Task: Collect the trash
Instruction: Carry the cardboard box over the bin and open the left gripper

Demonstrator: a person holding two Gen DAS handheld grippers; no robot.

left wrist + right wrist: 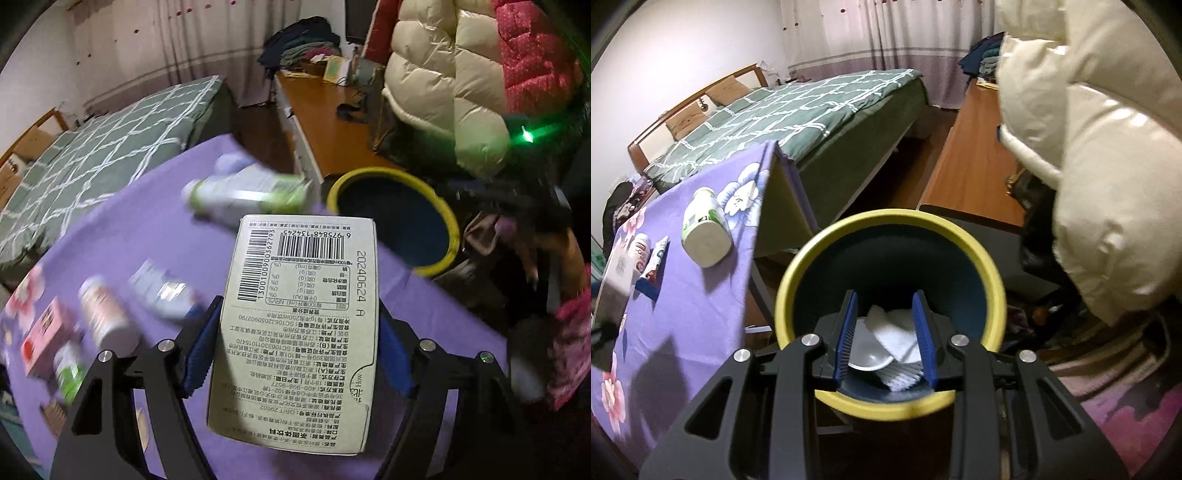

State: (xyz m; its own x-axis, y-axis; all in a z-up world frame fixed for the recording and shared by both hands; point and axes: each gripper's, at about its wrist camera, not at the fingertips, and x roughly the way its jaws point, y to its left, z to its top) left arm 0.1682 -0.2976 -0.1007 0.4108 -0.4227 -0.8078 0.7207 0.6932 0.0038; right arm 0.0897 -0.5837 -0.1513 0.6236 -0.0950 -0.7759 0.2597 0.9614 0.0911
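Basically the carton [301,325] is a flat-sided printed box, barcode + small text facing the cam, sitting lengthwise between the blue pads [201,350] of the left gripper [295,350], lifted off the purple tablecloth [122,236]. Pads press both long side faces at about mid-length, so it's clamped. Judging by look: thin cardboard, prob. light and maybe empty, stiff along edges but walls will cave if squeezed hard. Smooth print finish = a bit slippery, though the ribbed pads should bite. Best hold is where it is now, across the narrow width near the middle; gripping near an end would let it swing.

Bin [397,225] w/ yellow rim sits just beyond the table edge, ahead and right of the carton. Right gripper [886,343] hangs over that bin, jaws apart w/ nothing between them; white paper scraps [897,332] lie at the bottom below.

More trash on the cloth: lying bottle [247,194], white jar [105,314], pink box [48,336], all motion-blurred. Bed [110,147] behind, puffy cream jacket [443,85] to the right.
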